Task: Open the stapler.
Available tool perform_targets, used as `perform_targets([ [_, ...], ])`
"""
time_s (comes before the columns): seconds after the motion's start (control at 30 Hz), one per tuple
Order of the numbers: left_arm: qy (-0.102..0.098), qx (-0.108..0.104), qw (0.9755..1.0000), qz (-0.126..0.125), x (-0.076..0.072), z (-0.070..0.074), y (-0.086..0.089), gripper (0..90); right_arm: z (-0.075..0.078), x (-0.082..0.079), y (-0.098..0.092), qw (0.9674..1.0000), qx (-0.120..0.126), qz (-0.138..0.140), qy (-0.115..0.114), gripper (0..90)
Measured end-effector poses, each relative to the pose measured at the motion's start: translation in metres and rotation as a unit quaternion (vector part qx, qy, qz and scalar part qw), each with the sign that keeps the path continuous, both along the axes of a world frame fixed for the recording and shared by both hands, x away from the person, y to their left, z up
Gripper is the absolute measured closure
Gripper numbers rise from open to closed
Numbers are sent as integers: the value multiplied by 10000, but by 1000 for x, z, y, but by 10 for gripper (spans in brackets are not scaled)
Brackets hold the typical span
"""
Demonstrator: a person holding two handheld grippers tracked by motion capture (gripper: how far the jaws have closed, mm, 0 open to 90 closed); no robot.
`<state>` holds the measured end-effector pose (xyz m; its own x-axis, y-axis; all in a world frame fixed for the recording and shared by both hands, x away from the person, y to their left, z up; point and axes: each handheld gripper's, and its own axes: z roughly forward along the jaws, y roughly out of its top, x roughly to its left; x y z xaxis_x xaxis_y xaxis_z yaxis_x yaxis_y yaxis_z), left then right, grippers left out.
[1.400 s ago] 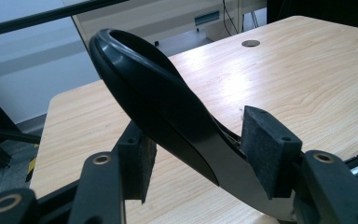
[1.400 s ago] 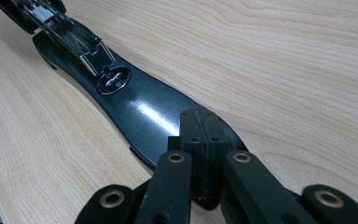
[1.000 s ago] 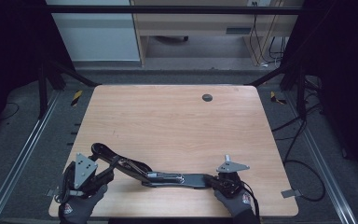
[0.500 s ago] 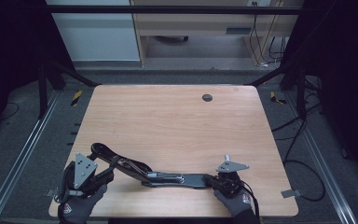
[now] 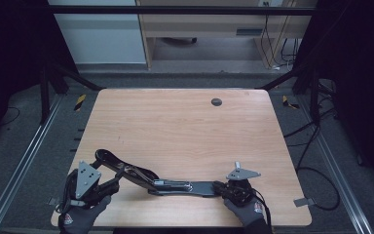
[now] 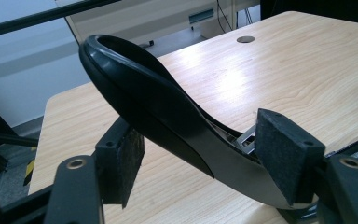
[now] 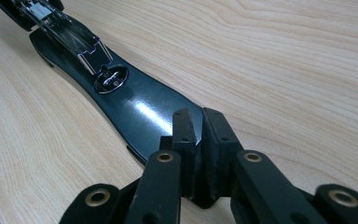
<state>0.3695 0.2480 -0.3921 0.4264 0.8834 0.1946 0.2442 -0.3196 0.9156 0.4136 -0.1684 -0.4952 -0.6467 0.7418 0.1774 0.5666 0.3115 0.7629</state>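
Black stapler (image 5: 165,183) opened flat, wooden table (image 5: 185,126)

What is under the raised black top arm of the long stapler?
Under the stapler's raised black top arm sits the shiny metal staple channel, hinged open over the flat black base. The wooden table under that base is covered.

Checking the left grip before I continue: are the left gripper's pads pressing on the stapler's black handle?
No, the left gripper stands open around the stapler's handle, its left pad clear of it.

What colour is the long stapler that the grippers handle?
Glossy black, with a silver metal staple channel; the stapler shows best in the right gripper view.
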Motion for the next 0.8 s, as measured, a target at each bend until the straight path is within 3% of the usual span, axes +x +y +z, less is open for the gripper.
perform_targets([
  [0.3, 8, 13, 9999, -159, -5, 1, 7, 316, 2, 0, -2, 10000, 8, -19, -61, 801],
  [0.33, 57, 24, 9999, -85, -6, 1, 8, 316, 3, -1, -2, 10000, 11, -34, -64, 797],
  [0.4, -10, 41, 9998, -172, -5, 0, 9, 318, 3, -1, -2, 10000, 17, -20, -77, 791],
  [0.8, 61, 104, 9997, -211, -7, -7, 19, 332, 10, -2, -8, 9994, 34, -213, -266, 708],
])
